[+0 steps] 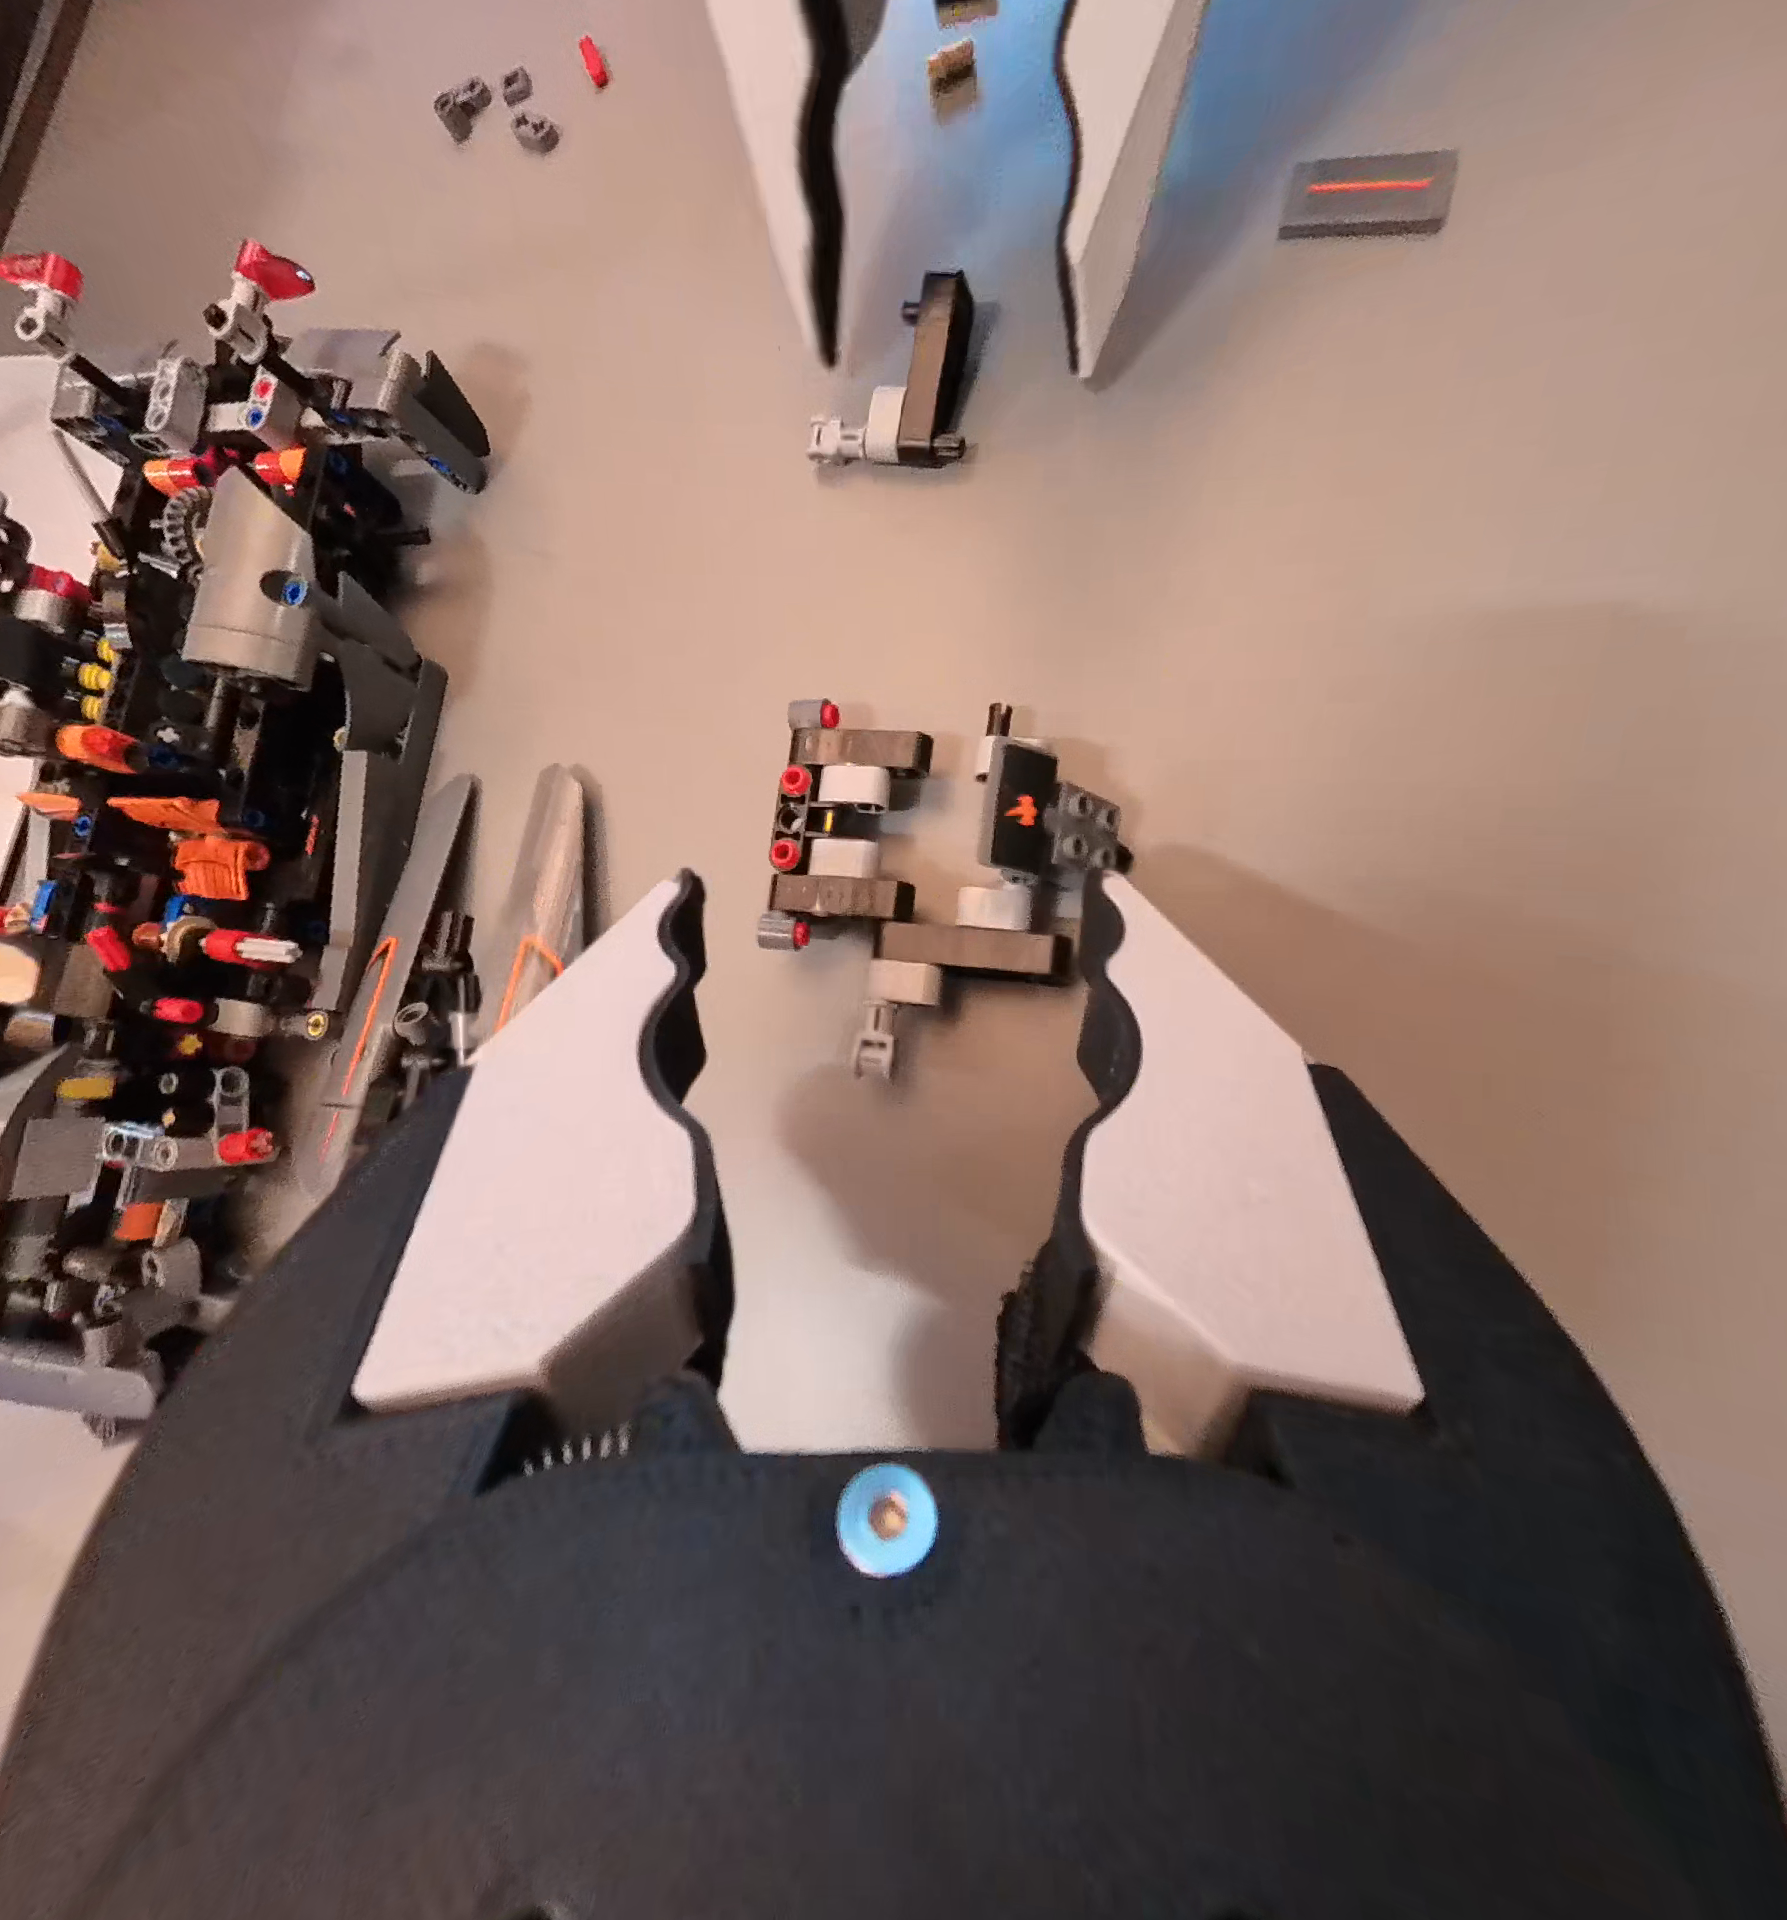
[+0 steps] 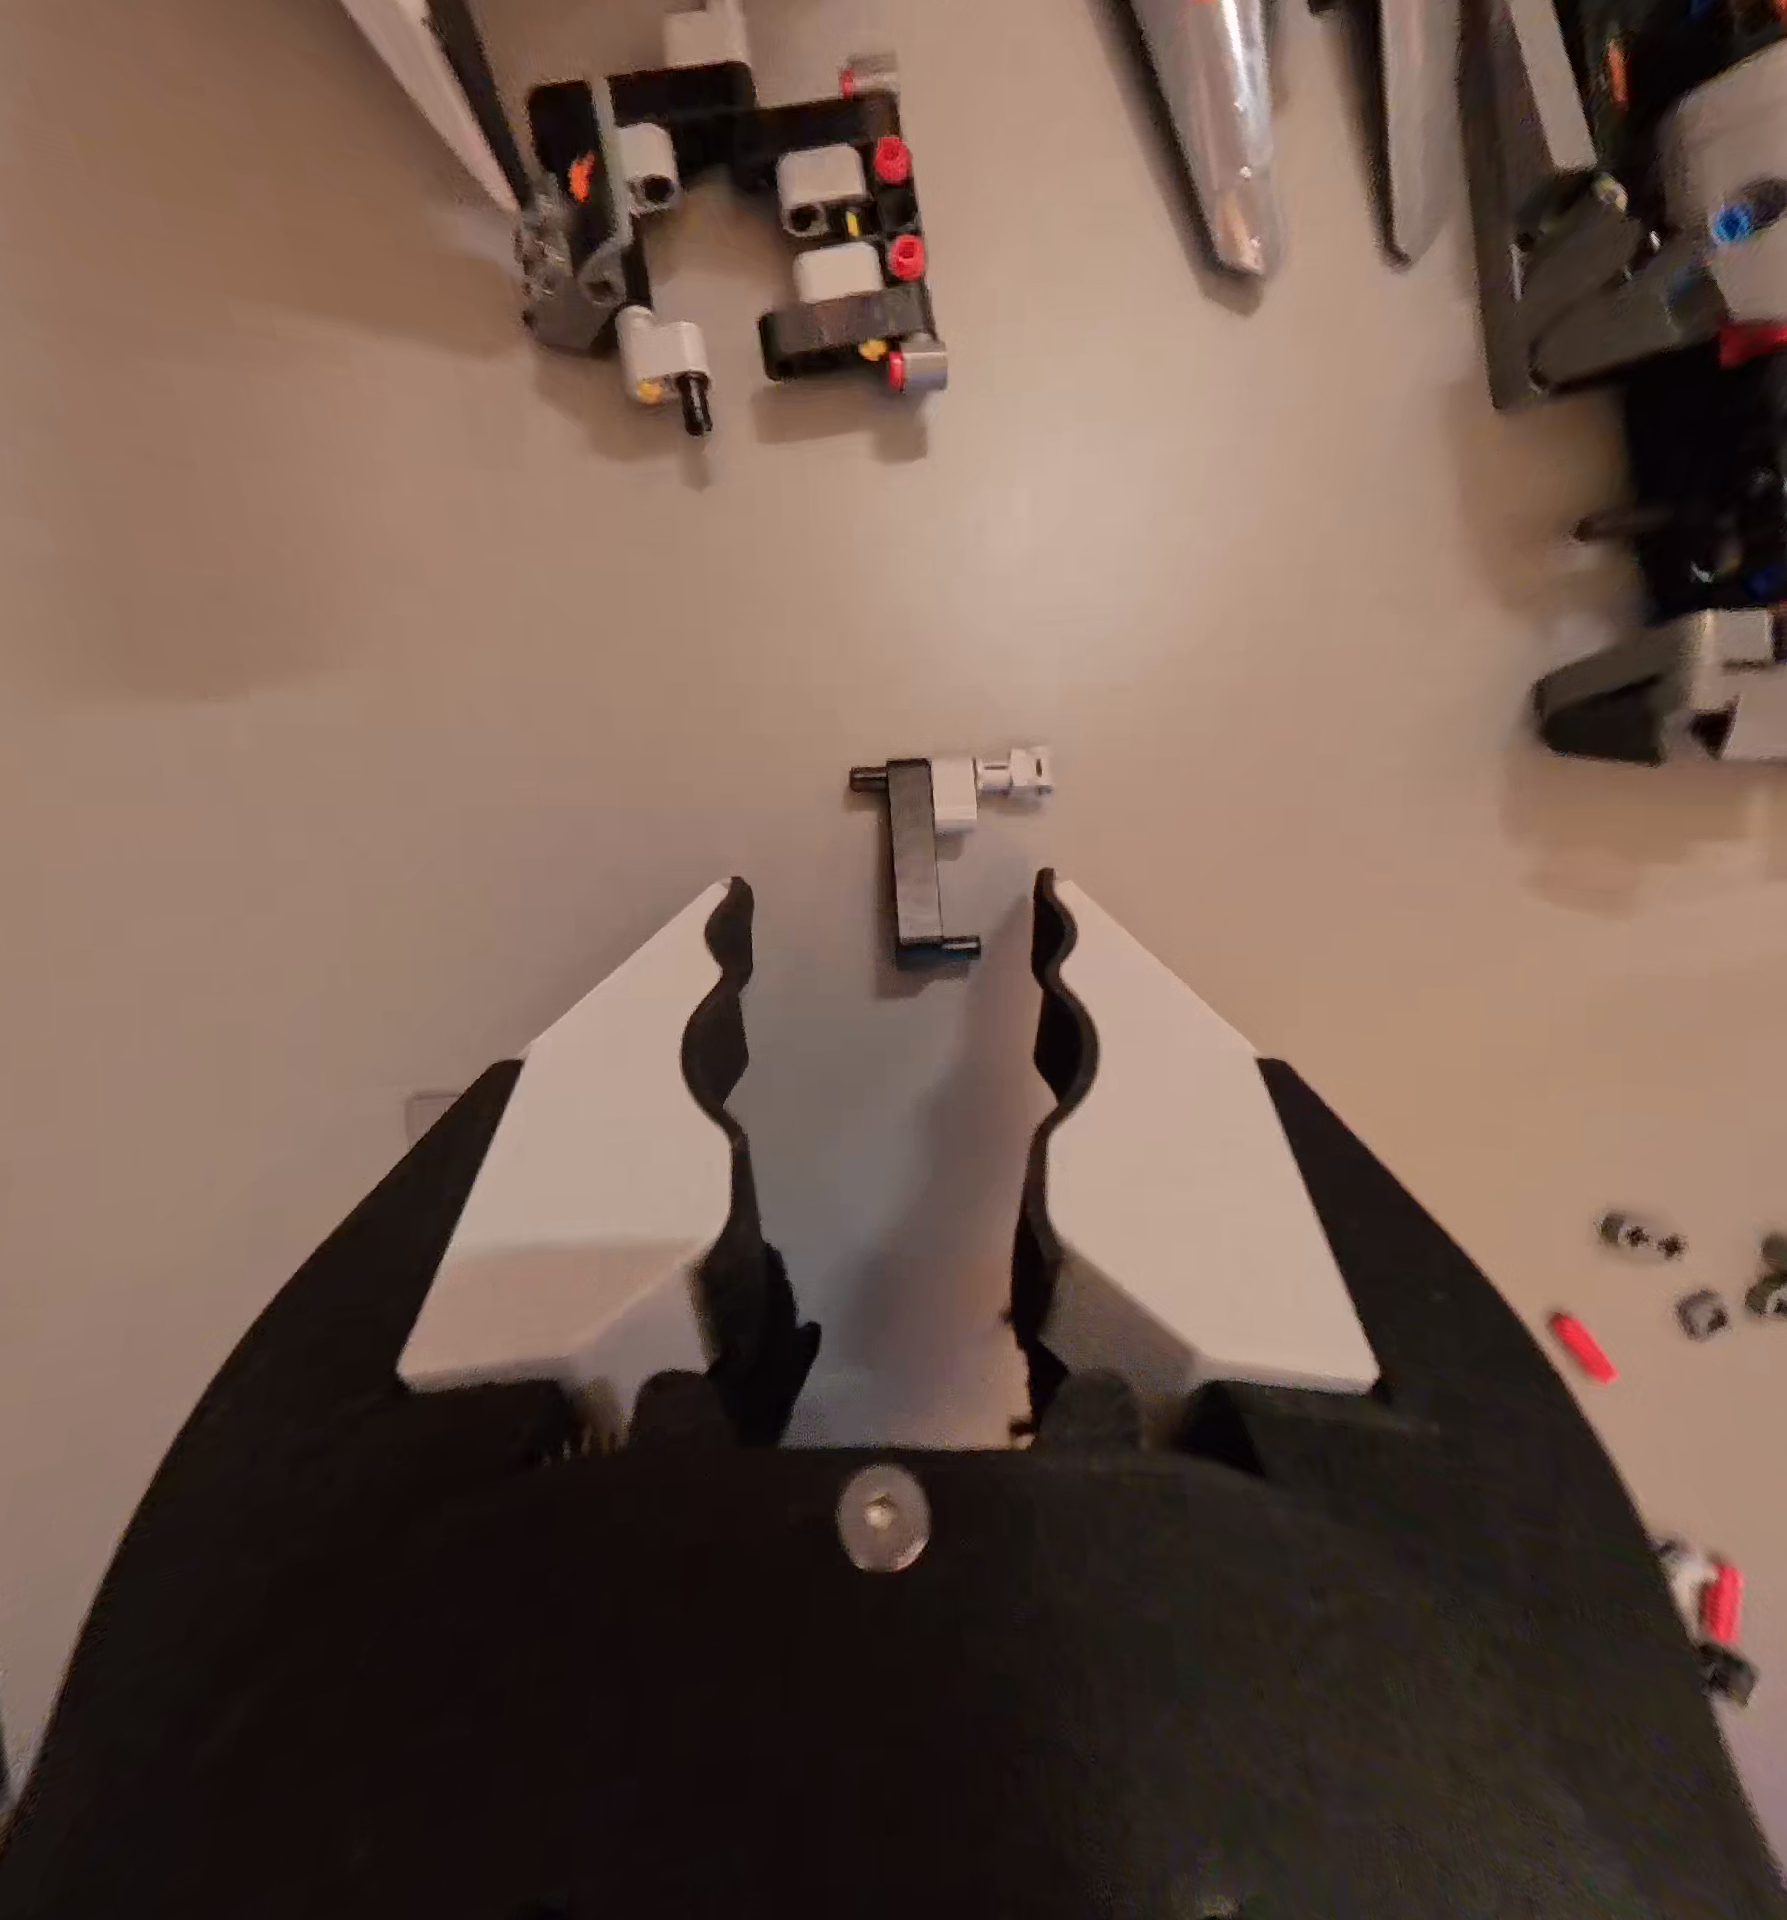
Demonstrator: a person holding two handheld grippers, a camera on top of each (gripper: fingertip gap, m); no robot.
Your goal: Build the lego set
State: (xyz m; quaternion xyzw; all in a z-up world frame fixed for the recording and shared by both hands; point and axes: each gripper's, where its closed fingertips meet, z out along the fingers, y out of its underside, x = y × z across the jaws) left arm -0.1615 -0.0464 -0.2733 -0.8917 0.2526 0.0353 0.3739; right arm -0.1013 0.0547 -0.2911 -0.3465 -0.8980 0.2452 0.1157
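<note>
My left gripper (image 1: 894, 894) is open and empty, just short of a small black, grey and white sub-assembly with red pins (image 1: 930, 852) lying on the beige table; that sub-assembly also shows in the right wrist view (image 2: 733, 208). My right gripper (image 2: 894, 899) is open and empty, its tips either side of the near end of a small black beam with a white connector (image 2: 925, 842). In the left wrist view that beam (image 1: 915, 384) lies just beyond the tips of the right gripper (image 1: 946, 364). The large partly built car model (image 1: 172, 779) stands at the left.
Loose grey pieces and a red pin (image 1: 520, 99) lie at the far side, also in the right wrist view (image 2: 1710, 1288). Grey pointed panels (image 2: 1232, 135) lie by the model (image 2: 1720, 364). A dark grey tile with an orange line (image 1: 1367, 192) lies at the far right. There is about 12 cm between the tips of the two grippers.
</note>
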